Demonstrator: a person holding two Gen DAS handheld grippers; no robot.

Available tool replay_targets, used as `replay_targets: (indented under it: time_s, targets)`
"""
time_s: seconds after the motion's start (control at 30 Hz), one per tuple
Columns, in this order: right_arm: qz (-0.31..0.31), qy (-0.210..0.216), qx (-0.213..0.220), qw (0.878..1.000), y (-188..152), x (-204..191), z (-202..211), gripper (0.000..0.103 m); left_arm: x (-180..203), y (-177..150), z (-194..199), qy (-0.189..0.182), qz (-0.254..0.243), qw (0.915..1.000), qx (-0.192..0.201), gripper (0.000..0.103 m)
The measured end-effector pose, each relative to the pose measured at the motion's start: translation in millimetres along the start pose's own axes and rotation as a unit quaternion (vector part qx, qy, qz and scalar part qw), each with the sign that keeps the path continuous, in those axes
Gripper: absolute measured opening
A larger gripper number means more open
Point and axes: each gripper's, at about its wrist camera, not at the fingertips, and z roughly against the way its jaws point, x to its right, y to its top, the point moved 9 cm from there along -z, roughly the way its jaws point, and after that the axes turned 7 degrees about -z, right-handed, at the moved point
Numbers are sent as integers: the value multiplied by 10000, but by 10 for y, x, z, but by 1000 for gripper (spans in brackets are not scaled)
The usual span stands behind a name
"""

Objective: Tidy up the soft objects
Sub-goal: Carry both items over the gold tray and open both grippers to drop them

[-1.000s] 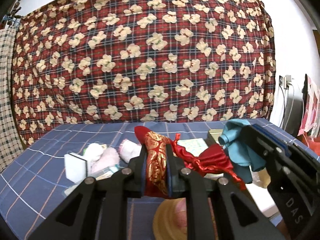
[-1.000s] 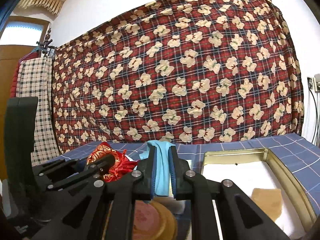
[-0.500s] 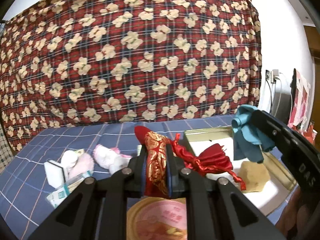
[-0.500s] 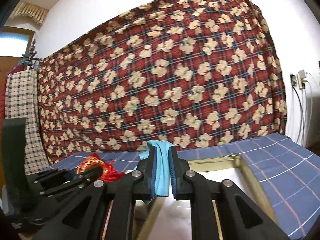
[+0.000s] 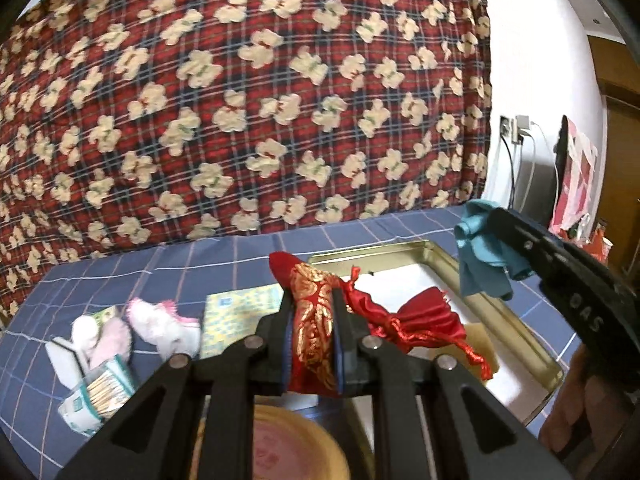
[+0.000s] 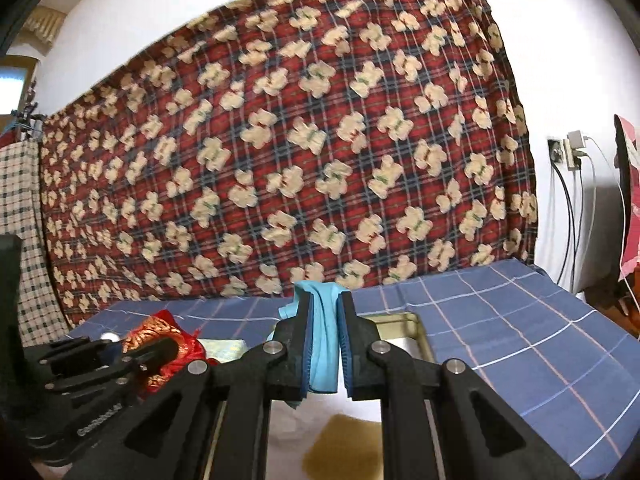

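Red satin with gold brocade, a pouch (image 5: 314,320) sits pinched between the pressed-together fingers of the left gripper (image 5: 312,340), held just above the near-left corner of the gold tin (image 5: 516,320). The right gripper (image 6: 325,344) clamps a blue cloth (image 6: 324,344) over the tin's white floor. Left of the tin lie pink fluffy socks (image 5: 160,324). Beyond the tin hangs a red plaid blanket (image 5: 256,92).

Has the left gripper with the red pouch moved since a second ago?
Yes. The left gripper, shut on the red pouch, has swung right: the gold tray now lies ahead of it, and the pink plush toys have slid left.
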Motion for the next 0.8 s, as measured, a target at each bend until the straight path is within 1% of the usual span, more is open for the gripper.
replay_targets:
  time_s: [0.13, 0.3, 0.37, 0.4, 0.43, 0.47, 0.5, 0.53, 0.57, 0.6, 0.63, 0.67, 0.73, 0.8]
  targets:
    - [5, -135, -301, 9995, -27, 129, -134, 13, 145, 48, -99, -148, -96, 9998, -137, 13]
    - [96, -242, -746, 9969, -142, 218, -327, 14, 295, 7, -277, -154, -312, 9985, -415, 15]
    - [61, -244, -839, 9962, -164, 248, -371, 14, 342, -17, -352, -183, -362, 9979, -497, 16]
    - [61, -241, -850, 9961, -161, 251, -377, 14, 360, -26, -385, -188, -389, 9977, -521, 23]
    - [100, -261, -878, 9957, -163, 252, -387, 14, 370, -36, -423, -123, -436, 9974, -555, 26]
    - [125, -296, -895, 9955, -164, 259, -396, 14, 371, -48, -440, -81, -450, 9972, -586, 35]
    - [85, -313, -861, 9958, -150, 277, -392, 16, 364, -54, -458, -28, -441, 9971, -613, 46]
    - [48, -316, -830, 9960, -140, 289, -383, 35, 357, -54, -454, 7, -415, 9974, -593, 51]
    - [3, -326, -805, 9962, -130, 308, -375, 69, 356, -46, -436, -8, -401, 9977, -548, 57]
    - [-58, -331, -751, 9966, -118, 328, -357, 83, 356, -38, -420, -19, -404, 9979, -508, 65]
    - [-125, -311, -620, 9975, -88, 346, -313, 90, 347, -29, -389, 16, -422, 9980, -460, 69]
    - [-142, -300, -578, 9978, -69, 343, -300, 90, 336, -24, -373, 64, -434, 9981, -432, 74]
    - [-143, -324, -541, 9979, -54, 338, -280, 90, 287, -9, -286, 127, -419, 9985, -323, 74]
    - [-185, -298, -461, 9983, -43, 330, -248, 90, 225, -6, -217, 143, -381, 9988, -261, 78]
